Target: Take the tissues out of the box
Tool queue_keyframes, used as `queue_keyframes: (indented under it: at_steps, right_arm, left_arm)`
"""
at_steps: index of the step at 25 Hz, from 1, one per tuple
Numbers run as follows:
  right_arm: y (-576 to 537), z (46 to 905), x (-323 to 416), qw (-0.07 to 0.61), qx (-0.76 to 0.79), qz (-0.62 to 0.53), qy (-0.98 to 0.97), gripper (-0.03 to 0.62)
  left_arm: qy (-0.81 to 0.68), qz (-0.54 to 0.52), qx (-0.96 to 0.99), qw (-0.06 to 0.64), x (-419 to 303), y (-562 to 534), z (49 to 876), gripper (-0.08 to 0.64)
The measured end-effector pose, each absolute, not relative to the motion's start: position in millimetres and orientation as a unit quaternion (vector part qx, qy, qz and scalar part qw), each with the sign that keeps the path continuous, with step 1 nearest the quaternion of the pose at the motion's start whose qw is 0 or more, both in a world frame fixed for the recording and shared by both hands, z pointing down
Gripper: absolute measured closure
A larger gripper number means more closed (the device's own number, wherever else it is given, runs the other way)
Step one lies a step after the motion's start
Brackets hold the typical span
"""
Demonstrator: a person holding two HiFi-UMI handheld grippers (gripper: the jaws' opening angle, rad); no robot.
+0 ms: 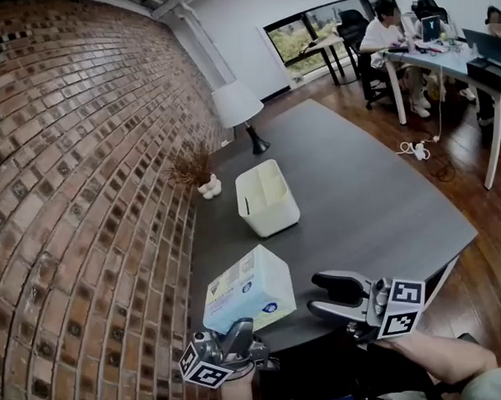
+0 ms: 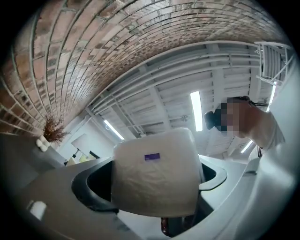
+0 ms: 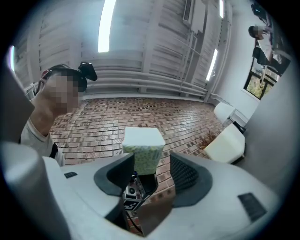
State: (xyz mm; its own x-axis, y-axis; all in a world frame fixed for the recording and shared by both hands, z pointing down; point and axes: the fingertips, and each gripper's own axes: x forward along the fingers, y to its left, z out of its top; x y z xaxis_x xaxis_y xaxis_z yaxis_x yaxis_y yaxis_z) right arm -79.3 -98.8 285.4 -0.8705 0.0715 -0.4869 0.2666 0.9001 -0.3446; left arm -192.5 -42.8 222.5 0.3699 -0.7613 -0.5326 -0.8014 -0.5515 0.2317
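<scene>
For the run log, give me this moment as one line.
left gripper: shut on tissue pack, held clear of table | right gripper: open, empty | white box: on table

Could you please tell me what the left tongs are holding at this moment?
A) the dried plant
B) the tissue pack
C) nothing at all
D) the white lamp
B: the left tongs are clamped on the tissue pack, which fills the space between their jaws in the left gripper view. The right tongs stand open beside it, not touching it.
</scene>
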Motion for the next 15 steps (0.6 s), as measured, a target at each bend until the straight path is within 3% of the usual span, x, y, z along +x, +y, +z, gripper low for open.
queue_keyframes:
  at_steps: [7,15]
  right_arm:
    - [-96.4,287.8,-79.6,0.226,0.081,-0.187,0.953,0.353]
    - [-84.7,287.4,-78.4,0.214,0.081,-0.146,0.963,0.353]
  left_arm:
    - [0.428,0.370,-0.824,0.025,-175.1,-13.4,253.2,0.051]
    - [0.422,0.375,-0.825,0.026,-182.5,-3.5,271.9,0.052]
